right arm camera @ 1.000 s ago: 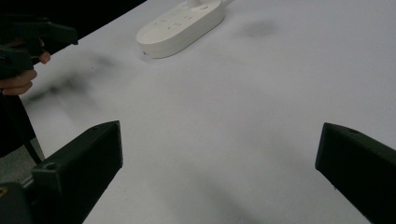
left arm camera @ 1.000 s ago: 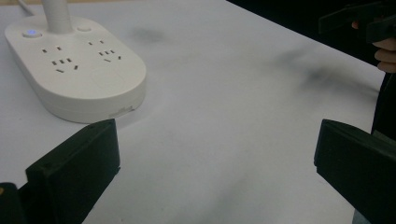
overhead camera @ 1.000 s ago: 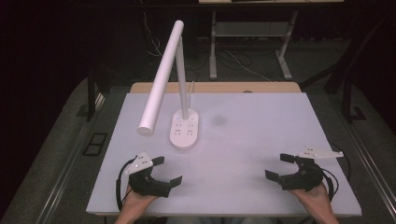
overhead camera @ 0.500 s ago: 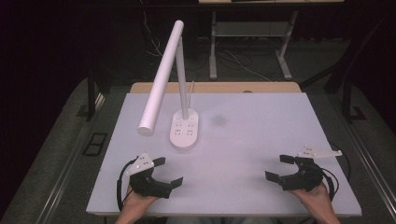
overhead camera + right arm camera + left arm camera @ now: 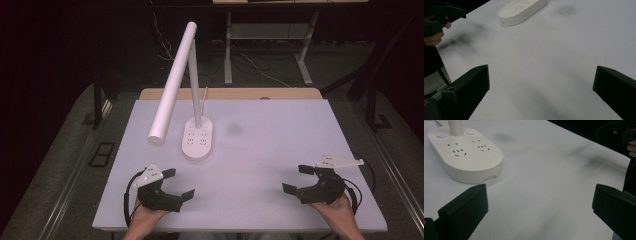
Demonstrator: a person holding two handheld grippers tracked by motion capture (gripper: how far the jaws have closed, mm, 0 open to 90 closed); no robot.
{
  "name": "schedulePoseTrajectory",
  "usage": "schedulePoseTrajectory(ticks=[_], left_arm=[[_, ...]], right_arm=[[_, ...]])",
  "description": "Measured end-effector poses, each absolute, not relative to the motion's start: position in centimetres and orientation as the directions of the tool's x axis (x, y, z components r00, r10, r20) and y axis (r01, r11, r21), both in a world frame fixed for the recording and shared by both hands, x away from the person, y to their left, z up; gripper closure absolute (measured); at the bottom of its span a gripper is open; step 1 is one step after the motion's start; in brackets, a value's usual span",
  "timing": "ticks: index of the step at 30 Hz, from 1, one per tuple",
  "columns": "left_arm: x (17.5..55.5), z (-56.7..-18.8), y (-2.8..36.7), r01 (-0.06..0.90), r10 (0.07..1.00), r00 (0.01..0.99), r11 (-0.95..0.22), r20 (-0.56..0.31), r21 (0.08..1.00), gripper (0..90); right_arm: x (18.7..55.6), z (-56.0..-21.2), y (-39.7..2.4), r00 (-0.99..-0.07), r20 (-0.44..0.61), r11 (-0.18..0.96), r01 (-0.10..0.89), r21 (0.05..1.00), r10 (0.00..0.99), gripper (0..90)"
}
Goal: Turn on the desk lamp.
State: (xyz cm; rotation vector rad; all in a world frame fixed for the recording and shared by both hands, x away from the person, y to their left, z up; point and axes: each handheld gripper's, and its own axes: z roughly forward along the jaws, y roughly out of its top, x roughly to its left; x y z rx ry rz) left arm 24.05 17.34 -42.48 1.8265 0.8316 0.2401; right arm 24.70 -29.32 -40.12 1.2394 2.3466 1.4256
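Note:
A white desk lamp stands at the back left of the white table (image 5: pixel 260 150). Its oval base (image 5: pixel 197 141) carries several sockets, and its long tube head (image 5: pixel 173 85) slants down toward the front left. The base (image 5: pixel 464 155) lies ahead and left of my left gripper (image 5: pixel 178 183), which rests near the front edge, open and empty. My right gripper (image 5: pixel 298 179) rests at the front right, also open and empty. In the right gripper view the lamp base (image 5: pixel 522 11) is far off at the top.
A faint dark smudge (image 5: pixel 233 129) marks the table right of the lamp base. A wooden strip (image 5: pixel 230 93) runs along the table's far edge. Cables (image 5: pixel 250 65) and metal frame legs (image 5: pixel 305 60) lie on the dark floor behind. Black cables trail from both grippers.

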Motion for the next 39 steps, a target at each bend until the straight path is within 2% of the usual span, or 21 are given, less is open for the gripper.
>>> schedulePoseTrajectory(ticks=[24,39], left_arm=[[24.0,-42.5,17.6,0.431,0.655,0.723,-0.182,-0.218,0.884,0.0],[24.0,-42.5,17.6,0.432,0.653,0.725,-0.181,-0.22,0.883,0.0]], right_arm=[[27.3,-37.4,-27.5,-0.698,0.271,0.27,0.561,0.783,0.663,0.6],[29.4,-36.8,-25.8,-0.716,0.277,0.293,0.562,0.774,0.641,0.6]])
